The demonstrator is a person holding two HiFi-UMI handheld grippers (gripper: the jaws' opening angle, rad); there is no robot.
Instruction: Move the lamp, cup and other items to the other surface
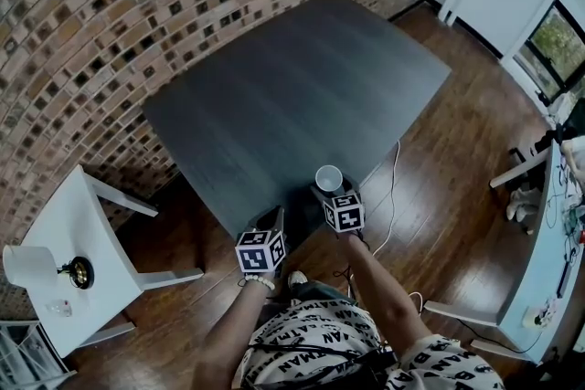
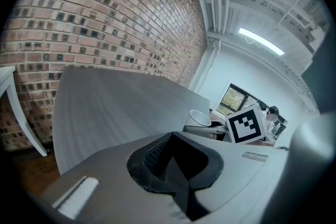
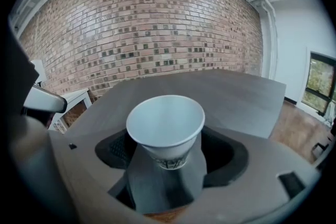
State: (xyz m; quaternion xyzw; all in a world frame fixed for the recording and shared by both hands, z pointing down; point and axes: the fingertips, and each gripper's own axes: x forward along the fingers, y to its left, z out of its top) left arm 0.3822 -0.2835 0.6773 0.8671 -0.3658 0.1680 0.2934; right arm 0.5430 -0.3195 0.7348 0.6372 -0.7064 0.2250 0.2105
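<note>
A white paper cup (image 1: 328,179) (image 3: 165,123) stands upright at the near edge of the dark grey table (image 1: 292,87). My right gripper (image 1: 325,194) (image 3: 165,162) is open around it, with a dark gap on each side between the pads and the cup wall. My left gripper (image 1: 277,217) (image 2: 176,160) hangs just left of it off the table's near edge, jaws shut and empty; its view shows the cup (image 2: 200,118) to the right. The lamp (image 1: 35,266), with a white shade, lies on the white side table (image 1: 87,215) at far left beside a small clear item (image 1: 59,309).
A brick wall (image 1: 82,23) runs behind both tables. A cable (image 1: 394,196) trails over the wooden floor right of the dark table. A long white desk (image 1: 548,260) with clutter stands at the far right. The person's patterned clothing (image 1: 320,342) fills the bottom.
</note>
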